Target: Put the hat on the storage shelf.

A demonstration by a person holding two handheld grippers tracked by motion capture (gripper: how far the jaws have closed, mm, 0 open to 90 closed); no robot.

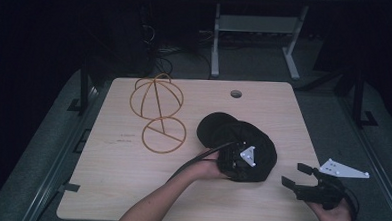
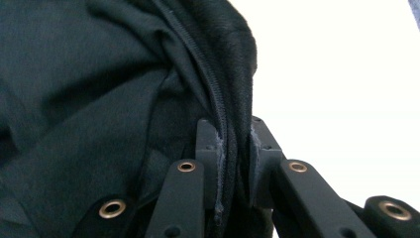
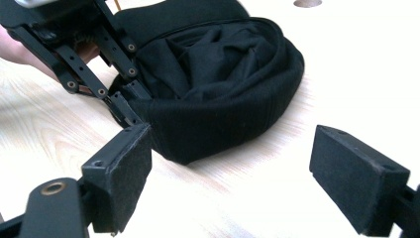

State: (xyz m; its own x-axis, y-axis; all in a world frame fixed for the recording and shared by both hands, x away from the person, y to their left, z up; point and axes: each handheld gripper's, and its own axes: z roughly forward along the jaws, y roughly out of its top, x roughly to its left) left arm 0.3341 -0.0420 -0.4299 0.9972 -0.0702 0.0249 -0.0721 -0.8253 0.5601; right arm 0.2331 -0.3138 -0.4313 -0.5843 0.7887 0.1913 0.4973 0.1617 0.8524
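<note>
A black cap (image 1: 262,146) lies upside down on the wooden table (image 1: 131,182), right of centre, its brim (image 1: 218,127) pointing to the far left. My left gripper (image 1: 237,165) comes in from the left and is shut on the cap's near rim. In the left gripper view the two pads of that gripper (image 2: 233,148) pinch the cap's folded edge (image 2: 99,99). My right gripper (image 1: 295,176) is held open near the table's front right edge, apart from the cap. Looking along the right gripper (image 3: 230,173), I see the cap (image 3: 223,74) ahead and the left gripper (image 3: 126,111) on its rim.
A gold wire hat stand (image 1: 156,111) sits on the table's far left part. A round cable hole (image 1: 236,94) is near the far edge. Beyond the table stands a grey desk frame (image 1: 258,23) on dark floor.
</note>
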